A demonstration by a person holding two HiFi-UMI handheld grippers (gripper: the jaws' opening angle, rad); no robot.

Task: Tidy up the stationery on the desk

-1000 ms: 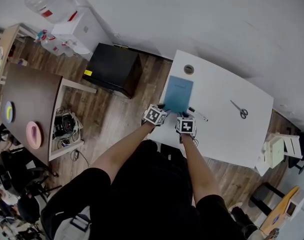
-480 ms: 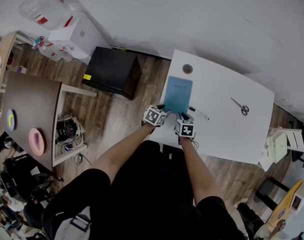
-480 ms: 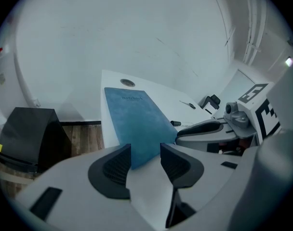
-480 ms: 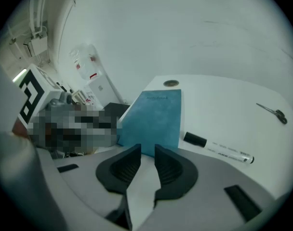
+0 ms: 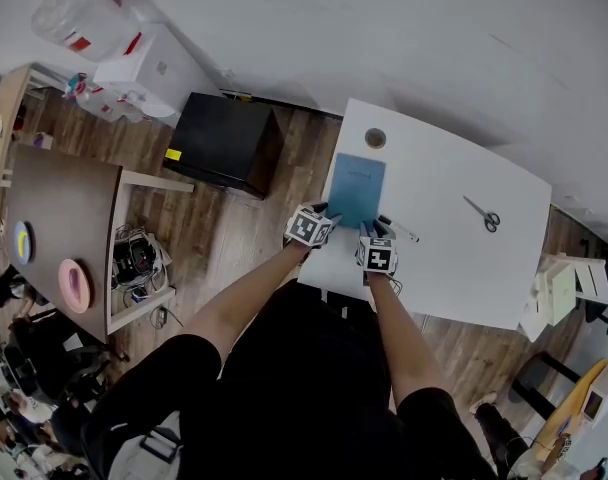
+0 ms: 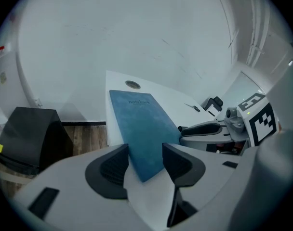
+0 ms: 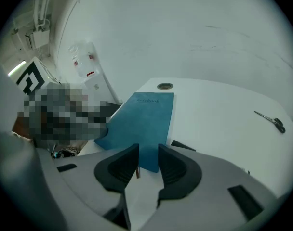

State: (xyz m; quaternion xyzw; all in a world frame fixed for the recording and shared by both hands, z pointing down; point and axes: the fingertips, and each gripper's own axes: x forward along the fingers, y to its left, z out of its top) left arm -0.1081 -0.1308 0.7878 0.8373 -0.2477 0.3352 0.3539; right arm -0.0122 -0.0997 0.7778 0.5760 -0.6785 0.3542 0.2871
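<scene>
Lying flat near the left edge of the white table, the blue notebook is pointing its near end at both claws. The left claw is standing wide, its jaws having just been opening, with the notebook's corner between them but not pressed. The right claw has also just been opening and is gaping over the near edge. A pen is lying just beside the notebook, close to the right claw. Scissors are lying well apart, and a black box is standing on the floor.
</scene>
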